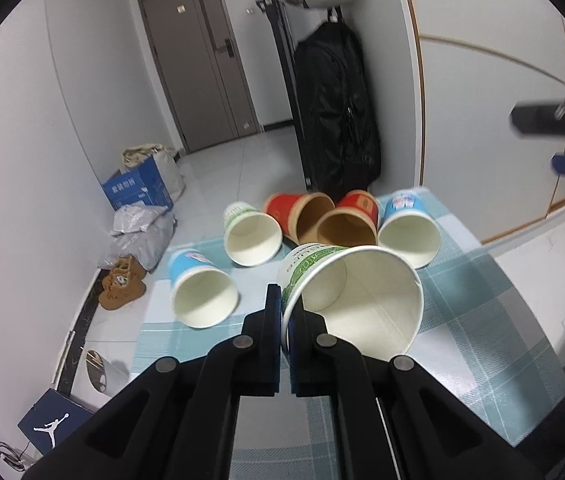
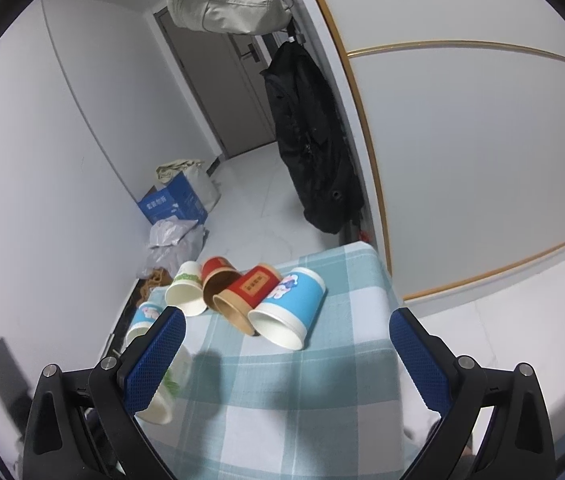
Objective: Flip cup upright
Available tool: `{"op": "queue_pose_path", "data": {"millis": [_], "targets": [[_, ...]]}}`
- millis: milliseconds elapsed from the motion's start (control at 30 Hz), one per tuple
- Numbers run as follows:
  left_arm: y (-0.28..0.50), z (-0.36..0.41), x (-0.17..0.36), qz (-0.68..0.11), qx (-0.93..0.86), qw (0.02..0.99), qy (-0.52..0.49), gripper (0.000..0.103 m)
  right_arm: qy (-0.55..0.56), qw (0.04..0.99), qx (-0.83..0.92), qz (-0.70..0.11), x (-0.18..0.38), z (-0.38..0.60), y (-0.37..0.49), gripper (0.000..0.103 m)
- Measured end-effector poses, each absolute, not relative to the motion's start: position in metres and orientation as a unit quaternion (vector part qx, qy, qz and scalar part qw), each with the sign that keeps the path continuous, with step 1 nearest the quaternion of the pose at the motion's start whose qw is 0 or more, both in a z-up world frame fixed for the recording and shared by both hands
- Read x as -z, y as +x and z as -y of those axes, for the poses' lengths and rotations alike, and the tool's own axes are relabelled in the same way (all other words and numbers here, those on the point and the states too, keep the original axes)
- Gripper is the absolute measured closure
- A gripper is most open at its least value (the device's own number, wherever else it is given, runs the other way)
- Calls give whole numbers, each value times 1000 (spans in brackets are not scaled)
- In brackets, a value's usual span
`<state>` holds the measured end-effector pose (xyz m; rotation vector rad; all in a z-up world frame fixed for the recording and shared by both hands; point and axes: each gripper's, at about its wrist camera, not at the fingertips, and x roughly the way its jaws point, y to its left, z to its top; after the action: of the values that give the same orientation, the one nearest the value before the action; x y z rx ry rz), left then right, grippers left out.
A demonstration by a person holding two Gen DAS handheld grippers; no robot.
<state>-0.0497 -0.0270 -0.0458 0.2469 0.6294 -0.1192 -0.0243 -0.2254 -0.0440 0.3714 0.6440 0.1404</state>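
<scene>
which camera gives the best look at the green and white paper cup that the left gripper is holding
The left wrist view. The green-and-white paper cup fills its centre, open mouth toward the camera, rim pinched by the left gripper. In the right wrist view the same cup is a blurred sliver, mostly hidden behind the open right gripper.

White walls (image 2: 42, 140), pale tiled floor (image 1: 250, 168). Grey door (image 1: 202, 76) at far end. Black coat (image 2: 314, 152) hanging — pale bag (image 2: 226, 0) above. Blue box (image 1: 138, 188), brown boots (image 1: 122, 284) along left wall. Desk (image 2: 322, 400) under blue-checked cloth.
</scene>
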Motion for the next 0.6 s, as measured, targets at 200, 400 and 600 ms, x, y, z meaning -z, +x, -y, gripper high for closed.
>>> {"op": "queue_pose_path", "data": {"millis": [200,400,600], "targets": [[-73,10,36,-284,42,951,113,103,170,930,-83,-316,48,216,-28,0],[-90,0,53,-272,16,954,125,103,160,931,-98,-314,52,205,-33,0],[-94,2,82,-301,15,944,132,103,146,930,-104,-319,56,197,-35,0]]}}
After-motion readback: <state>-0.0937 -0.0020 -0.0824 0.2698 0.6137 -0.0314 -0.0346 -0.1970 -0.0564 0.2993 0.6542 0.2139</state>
